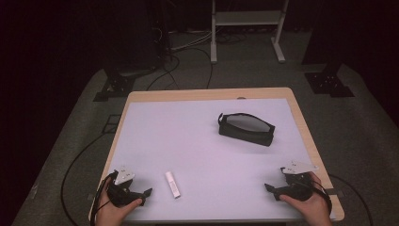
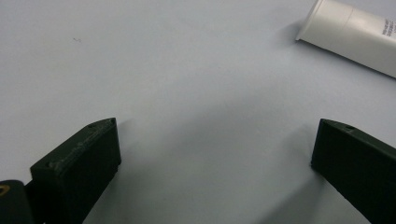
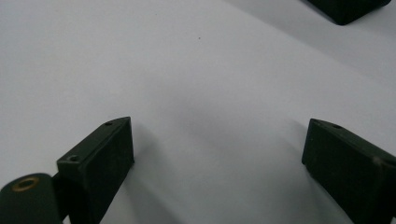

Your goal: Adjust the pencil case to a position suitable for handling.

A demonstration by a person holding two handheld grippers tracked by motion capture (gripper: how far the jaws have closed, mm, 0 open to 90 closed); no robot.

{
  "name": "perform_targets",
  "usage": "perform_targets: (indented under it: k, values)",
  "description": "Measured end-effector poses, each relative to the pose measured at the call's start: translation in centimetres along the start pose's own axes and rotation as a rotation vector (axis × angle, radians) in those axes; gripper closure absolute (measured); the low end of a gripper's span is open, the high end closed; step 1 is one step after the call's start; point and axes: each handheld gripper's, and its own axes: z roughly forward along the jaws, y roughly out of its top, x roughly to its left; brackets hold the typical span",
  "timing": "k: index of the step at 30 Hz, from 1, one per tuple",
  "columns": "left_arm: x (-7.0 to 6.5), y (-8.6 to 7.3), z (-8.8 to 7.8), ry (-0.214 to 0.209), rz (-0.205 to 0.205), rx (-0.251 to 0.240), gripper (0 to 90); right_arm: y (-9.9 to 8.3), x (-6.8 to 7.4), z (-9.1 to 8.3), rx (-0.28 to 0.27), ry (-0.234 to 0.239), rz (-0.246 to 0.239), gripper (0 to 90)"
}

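A small white tube (image 1: 172,184) lies on the pale table mat (image 1: 197,141) near the front left, and its end shows at the top right of the left gripper view (image 2: 355,32). A black zip pouch (image 1: 246,128) lies open at the back right; one corner of it (image 3: 348,9) shows in the right gripper view. My left gripper (image 1: 147,195) rests at the front left corner, just left of the tube, open with nothing between its jaws (image 2: 215,149). My right gripper (image 1: 269,190) rests at the front right, open and empty (image 3: 217,149).
The wooden table edge (image 1: 301,122) frames the mat. Behind the table, cables (image 1: 188,61), black stand bases (image 1: 115,87) and a white frame (image 1: 247,28) stand on the grey floor. The mat's middle lies bare between the tube and the pouch.
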Motion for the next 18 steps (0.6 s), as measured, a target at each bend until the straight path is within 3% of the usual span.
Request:
perform_targets:
  k: [6, 10, 14, 18]
  values:
    - [0.0, 0.0, 0.0, 0.002, 0.005, 0.000, 0.4, 0.0, 0.0, 0.0, 0.000, 0.000, 0.001, 9.5]
    - [0.0, -0.1, 0.0, 0.002, 0.004, -0.002, 0.4, 0.0, -0.4, -0.4, -0.006, -0.011, 0.018, 20.6]
    - [0.0, -0.1, 0.0, 0.001, 0.004, -0.001, 0.4, 0.1, -0.6, -0.7, -0.005, -0.006, 0.039, 24.3]
    - [0.0, -0.1, 0.0, 0.002, 0.004, -0.002, 0.4, 0.6, -0.5, -1.2, -0.022, -0.008, 0.016, 26.3]
